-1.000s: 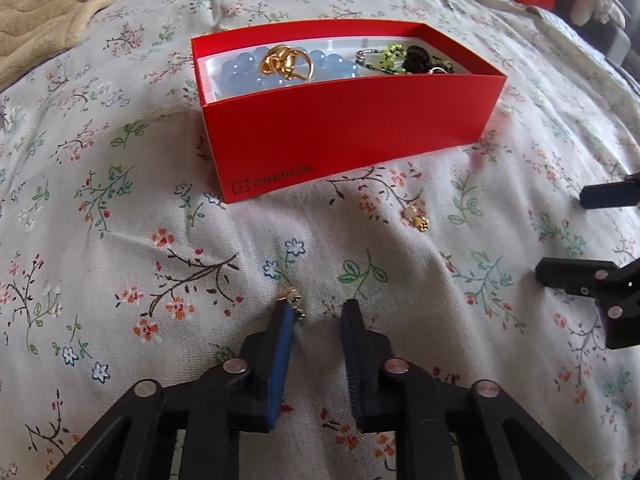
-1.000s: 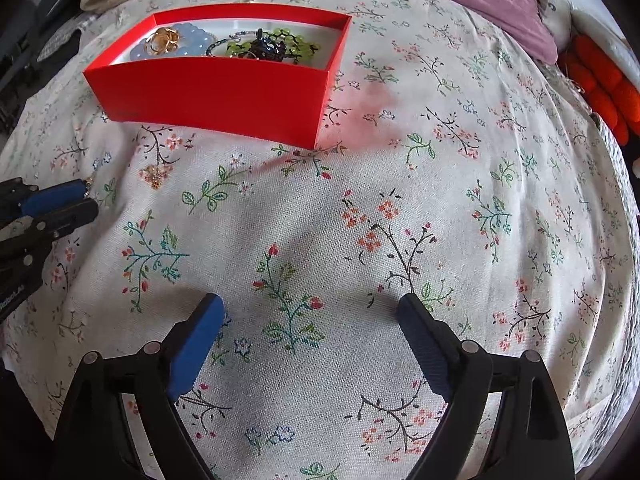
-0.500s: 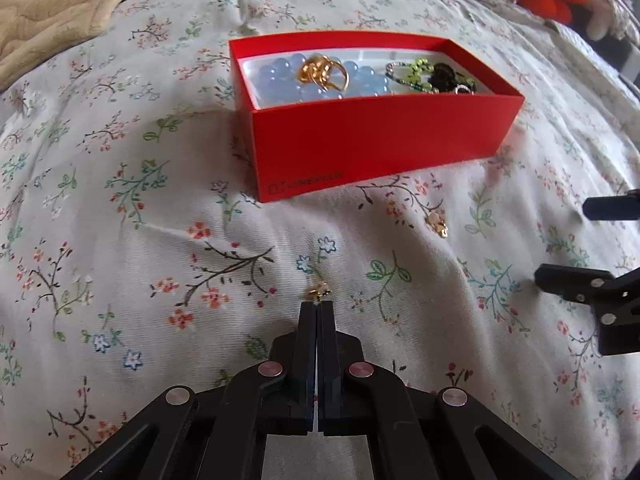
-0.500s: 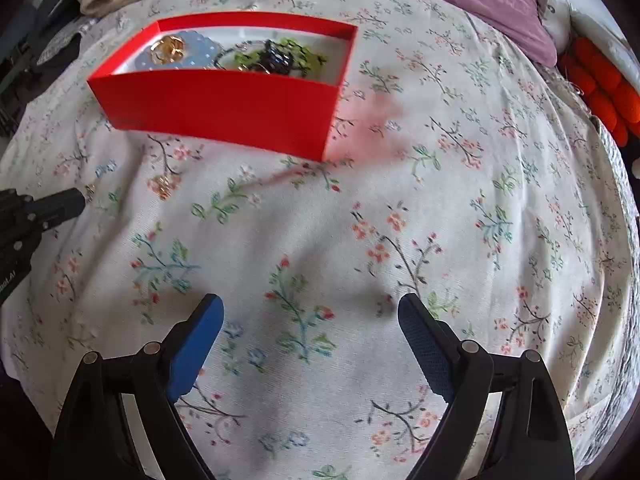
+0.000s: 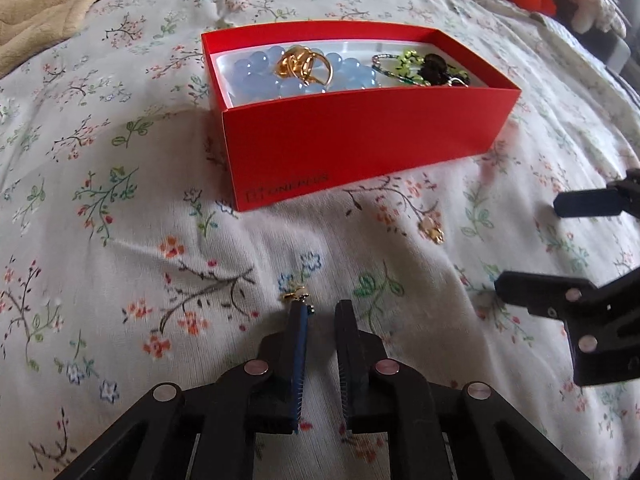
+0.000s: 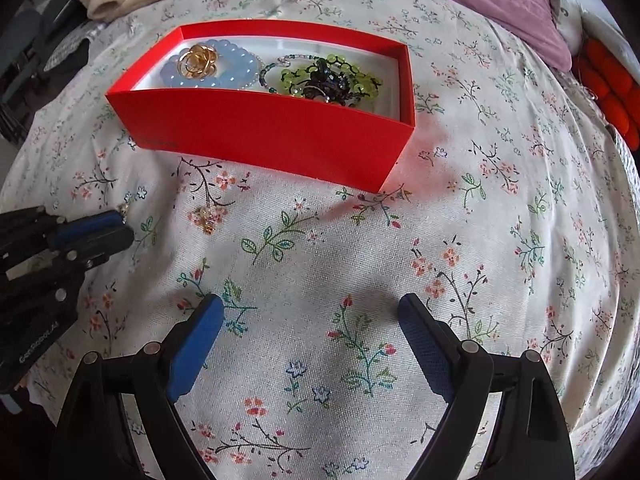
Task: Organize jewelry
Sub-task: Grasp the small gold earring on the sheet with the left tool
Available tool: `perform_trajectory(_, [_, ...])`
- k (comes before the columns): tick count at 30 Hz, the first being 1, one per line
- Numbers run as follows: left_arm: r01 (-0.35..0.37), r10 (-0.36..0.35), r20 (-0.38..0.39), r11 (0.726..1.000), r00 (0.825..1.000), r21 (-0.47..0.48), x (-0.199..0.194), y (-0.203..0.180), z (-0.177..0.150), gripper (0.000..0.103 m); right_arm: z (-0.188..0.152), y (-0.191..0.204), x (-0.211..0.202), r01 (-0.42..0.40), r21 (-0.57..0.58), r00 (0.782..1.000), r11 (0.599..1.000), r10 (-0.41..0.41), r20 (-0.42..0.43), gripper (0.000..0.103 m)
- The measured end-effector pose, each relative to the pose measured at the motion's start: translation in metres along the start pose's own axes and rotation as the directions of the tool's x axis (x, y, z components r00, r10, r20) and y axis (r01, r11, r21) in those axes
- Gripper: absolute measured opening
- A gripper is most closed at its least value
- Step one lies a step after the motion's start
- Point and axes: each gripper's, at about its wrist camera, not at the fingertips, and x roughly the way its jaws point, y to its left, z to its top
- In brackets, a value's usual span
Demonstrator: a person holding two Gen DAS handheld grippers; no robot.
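Note:
A red box [image 5: 360, 148] [image 6: 256, 128] on the floral bedsheet holds a blue bead bracelet [image 5: 256, 76], gold rings [image 5: 306, 66] and green and black beaded pieces [image 6: 332, 78]. A small gold earring [image 5: 295, 295] lies on the sheet at the tip of my left gripper's [image 5: 322, 310] left finger; the jaws stand slightly apart and hold nothing. A second gold earring [image 5: 432, 232] [image 6: 208, 216] lies in front of the box. My right gripper [image 6: 310, 308] is wide open and empty above the sheet.
A beige blanket [image 5: 44, 4] lies at the far left, a purple cover [image 6: 500, 4] and an orange knitted item [image 6: 608, 84] at the far right. The right gripper's fingers [image 5: 540, 292] show at the right edge of the left wrist view.
My left gripper shut by the small earring half a second ago and has opened slightly again; the earring still lies on the sheet. The right gripper moved nearer the box, still open.

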Motion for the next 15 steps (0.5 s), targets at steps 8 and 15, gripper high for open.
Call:
perform_trajectory(8, [-0.012,0.012,-0.005,1.0,1.0,-0.018,-0.009,-0.002,0.001,0.03,0.001,-0.005,0.002,-0.001,0.018,1.0,1.0,0.001,-0.001,0.091])
perform_trajectory(15, [-0.06,0.06,0.028,0.998,0.998,0.013,0.003,-0.003,0.007,0.033,0.006,-0.007,0.002,0.0,0.025,1.0,1.0,0.0,0.003,0.091])
